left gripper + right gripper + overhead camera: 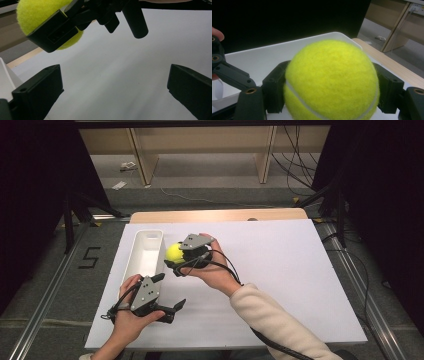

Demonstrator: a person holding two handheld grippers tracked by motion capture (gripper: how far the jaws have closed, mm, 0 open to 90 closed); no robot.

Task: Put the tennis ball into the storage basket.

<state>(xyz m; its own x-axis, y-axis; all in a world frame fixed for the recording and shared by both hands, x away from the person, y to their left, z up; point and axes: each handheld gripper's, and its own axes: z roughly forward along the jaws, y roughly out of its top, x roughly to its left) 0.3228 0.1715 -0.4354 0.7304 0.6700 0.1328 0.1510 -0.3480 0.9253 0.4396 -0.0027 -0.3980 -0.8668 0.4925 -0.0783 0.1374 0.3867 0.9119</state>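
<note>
Right gripper (172,261) holds the tennis ball (174,252), jaws clamped on its two sides; in the right gripper view the ball (332,81) sits squarely between the black jaws, white seam curving across its lower half. The ball is raised off the white board (280,270), just beside the right-hand wall of the white tray (145,236), not over its inside as far as the high view shows. Left gripper (170,292) rests low near the board's front edge, jaws spread wide with nothing between them. From the left gripper view, the ball (32,12) and right gripper (62,27) hang above, to the upper left.
</note>
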